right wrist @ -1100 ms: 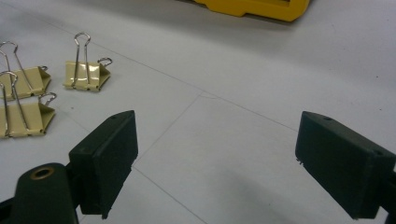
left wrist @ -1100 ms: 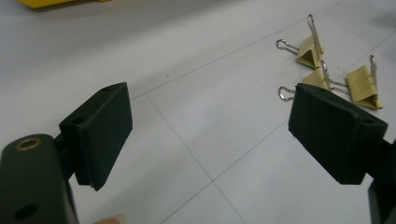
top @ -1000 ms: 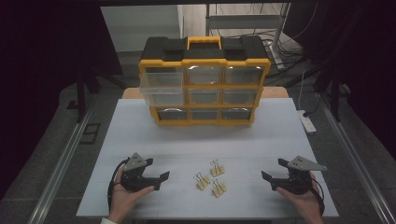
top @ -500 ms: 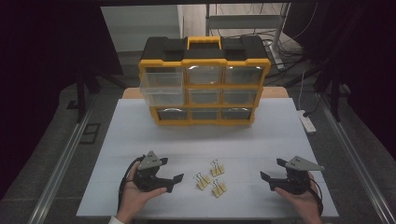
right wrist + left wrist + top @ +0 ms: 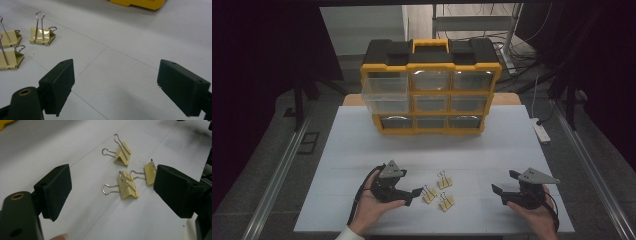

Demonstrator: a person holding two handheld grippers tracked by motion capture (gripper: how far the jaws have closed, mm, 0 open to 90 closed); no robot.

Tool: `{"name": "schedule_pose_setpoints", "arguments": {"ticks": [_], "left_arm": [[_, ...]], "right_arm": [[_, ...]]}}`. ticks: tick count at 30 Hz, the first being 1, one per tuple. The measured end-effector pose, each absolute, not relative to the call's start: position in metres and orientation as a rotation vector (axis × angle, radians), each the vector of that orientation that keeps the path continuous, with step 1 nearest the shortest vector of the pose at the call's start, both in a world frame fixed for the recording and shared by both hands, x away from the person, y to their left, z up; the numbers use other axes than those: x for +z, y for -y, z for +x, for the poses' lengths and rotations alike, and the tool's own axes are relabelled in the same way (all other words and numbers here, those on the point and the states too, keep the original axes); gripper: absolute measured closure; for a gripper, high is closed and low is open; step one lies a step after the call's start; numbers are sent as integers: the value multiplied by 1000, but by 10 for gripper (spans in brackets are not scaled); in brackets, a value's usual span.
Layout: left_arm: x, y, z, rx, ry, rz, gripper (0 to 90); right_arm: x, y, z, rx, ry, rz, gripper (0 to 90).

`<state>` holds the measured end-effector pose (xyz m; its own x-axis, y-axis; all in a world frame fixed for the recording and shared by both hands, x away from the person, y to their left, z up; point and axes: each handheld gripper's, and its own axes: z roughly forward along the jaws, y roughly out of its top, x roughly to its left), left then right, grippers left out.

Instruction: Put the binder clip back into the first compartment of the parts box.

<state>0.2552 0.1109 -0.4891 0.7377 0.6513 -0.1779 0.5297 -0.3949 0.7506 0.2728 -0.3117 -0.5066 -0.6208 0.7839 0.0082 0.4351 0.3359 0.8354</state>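
High view: three pale-yellow metal binder clips [image 5: 438, 191] lie loose near the white desk's [image 5: 362, 150] front edge; nothing looks sorted into the yellow drawer organiser [image 5: 430, 92] at the back edge.

Left gripper view: the left gripper [image 5: 110, 192], jaws wide apart and empty, frames the clips, wire handles pointing mostly left.

Right gripper view: the right gripper [image 5: 116, 83] is spread over bare desk.

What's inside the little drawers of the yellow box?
The drawer box has see-through fronts, but from here they look empty or just shiny; what's deep inside is too far and blurry to tell.
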Motion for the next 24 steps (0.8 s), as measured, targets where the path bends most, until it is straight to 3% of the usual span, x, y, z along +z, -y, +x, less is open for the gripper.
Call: {"name": "schedule_pose_setpoints", "arguments": {"ticks": [18, 21, 24], "left_arm": [[-508, -88, 277, 89, -950, 2174, 242], [-512, -85, 280, 47, -959, 2165, 312], [-516, -84, 285, -34, -958, 2158, 528]], "right_arm": [[-507, 311, 273, 1178, -2210, 1059, 155], [-507, 310, 273, 1167, -2214, 1053, 155], [-508, 310, 274, 1168, -2220, 1052, 156]]}}
